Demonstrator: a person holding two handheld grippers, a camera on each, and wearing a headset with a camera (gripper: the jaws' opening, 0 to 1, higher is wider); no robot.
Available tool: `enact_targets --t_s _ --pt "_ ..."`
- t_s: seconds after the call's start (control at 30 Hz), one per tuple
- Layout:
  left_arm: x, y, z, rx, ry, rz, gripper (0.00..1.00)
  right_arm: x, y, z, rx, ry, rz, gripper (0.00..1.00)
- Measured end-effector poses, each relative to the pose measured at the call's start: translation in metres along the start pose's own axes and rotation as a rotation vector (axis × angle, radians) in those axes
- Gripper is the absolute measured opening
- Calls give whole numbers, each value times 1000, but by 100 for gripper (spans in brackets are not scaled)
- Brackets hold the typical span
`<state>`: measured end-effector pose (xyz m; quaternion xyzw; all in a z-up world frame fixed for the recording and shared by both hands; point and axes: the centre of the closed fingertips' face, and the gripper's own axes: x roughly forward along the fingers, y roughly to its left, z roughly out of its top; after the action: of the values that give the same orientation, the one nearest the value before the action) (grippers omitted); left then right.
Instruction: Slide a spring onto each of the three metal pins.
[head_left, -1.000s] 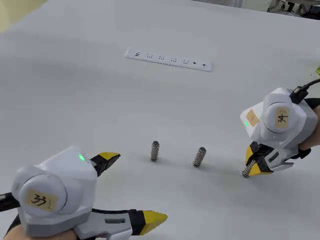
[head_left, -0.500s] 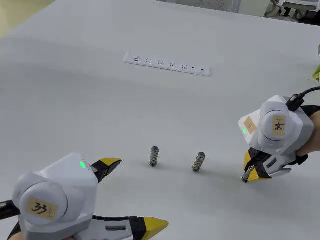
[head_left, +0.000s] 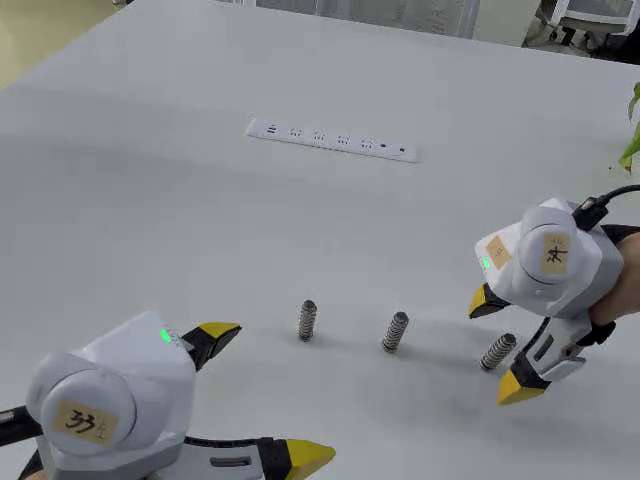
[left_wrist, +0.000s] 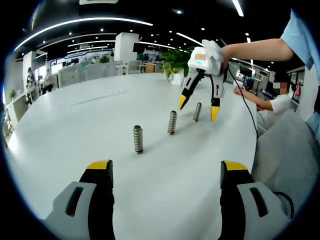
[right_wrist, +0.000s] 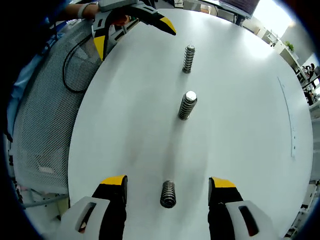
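Springs: probably light, bendy, easy to tip; I would pinch at mid-coil, gently.
Left gripper: nearest, jaws wide apart, holding nothing.
Row: three springs standing on the table, well apart.
Right gripper: jaws spread around the leaning right-end spring, not touching it.
Power strip: far behind.
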<state>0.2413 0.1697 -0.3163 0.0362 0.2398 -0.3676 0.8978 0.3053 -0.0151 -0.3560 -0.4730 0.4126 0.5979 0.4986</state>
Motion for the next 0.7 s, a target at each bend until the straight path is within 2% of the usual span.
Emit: enact_targets --t_s 0.23,0.4,0.6,0.7 --pt "0 0 0 2 2 1 87 -4 0 4 51 -65 -46 88" --pt "0 -2 0 8 5 -4 88 -7 3 5 101 -112 -78 99" --pt "1 -2 -1 12 8 -2 89 -11 7 4 155 -159 -106 99" --pt "1 -3 -3 18 16 -6 89 -16 10 7 192 -203 -130 99"
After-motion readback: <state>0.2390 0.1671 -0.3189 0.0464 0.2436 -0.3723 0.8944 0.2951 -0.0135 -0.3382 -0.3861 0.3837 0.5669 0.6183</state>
